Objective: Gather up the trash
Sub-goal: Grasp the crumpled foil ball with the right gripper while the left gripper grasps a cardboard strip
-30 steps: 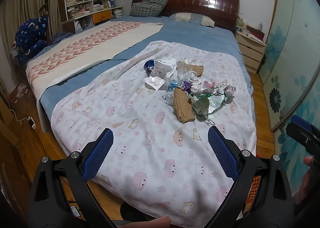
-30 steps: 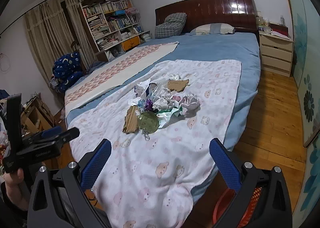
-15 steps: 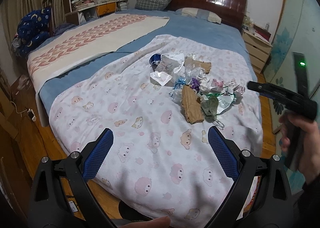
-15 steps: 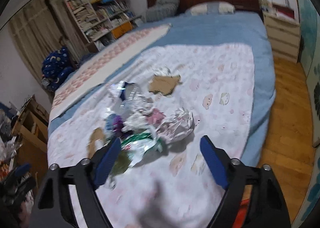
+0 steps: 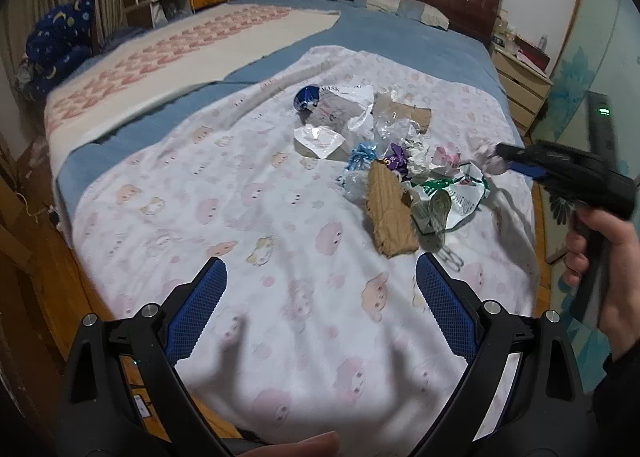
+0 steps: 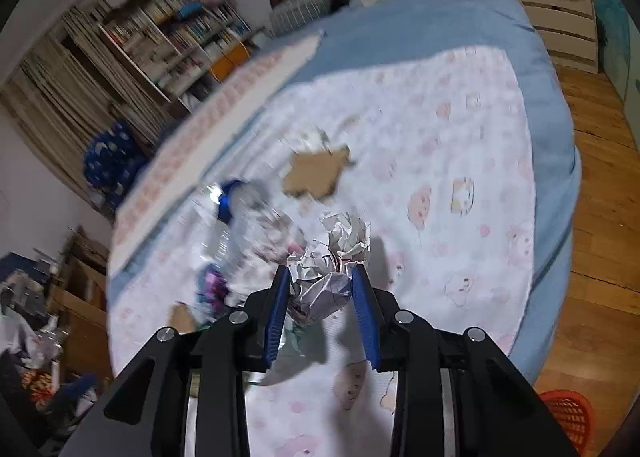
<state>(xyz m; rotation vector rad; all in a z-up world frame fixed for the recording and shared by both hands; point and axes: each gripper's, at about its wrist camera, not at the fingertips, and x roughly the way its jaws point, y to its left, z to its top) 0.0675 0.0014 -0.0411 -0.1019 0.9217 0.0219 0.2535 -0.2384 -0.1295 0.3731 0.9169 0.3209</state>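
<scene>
A heap of trash (image 5: 384, 161) lies on the pink-patterned sheet (image 5: 248, 217) of the bed: wrappers, a white mask bag, crumpled paper, a brown cardboard strip (image 5: 390, 213) and a green-printed bag (image 5: 452, 193). My left gripper (image 5: 320, 297) is open and empty, held above the sheet in front of the heap. My right gripper (image 6: 322, 277) is closed around a crumpled white paper ball (image 6: 332, 265) at the right edge of the heap; it shows in the left wrist view (image 5: 504, 161) too. A flat cardboard piece (image 6: 316, 173) lies beyond.
A red basket (image 6: 568, 413) stands on the wood floor at the bed's near right corner. A bedside drawer unit (image 6: 560, 25) is at the far right. Bookshelves (image 6: 168, 41) and a blue bundle (image 6: 112, 161) stand left of the bed.
My right gripper moved forward and down into the heap and closed on the crumpled paper ball. My left gripper came slightly closer to the bed and stayed open.
</scene>
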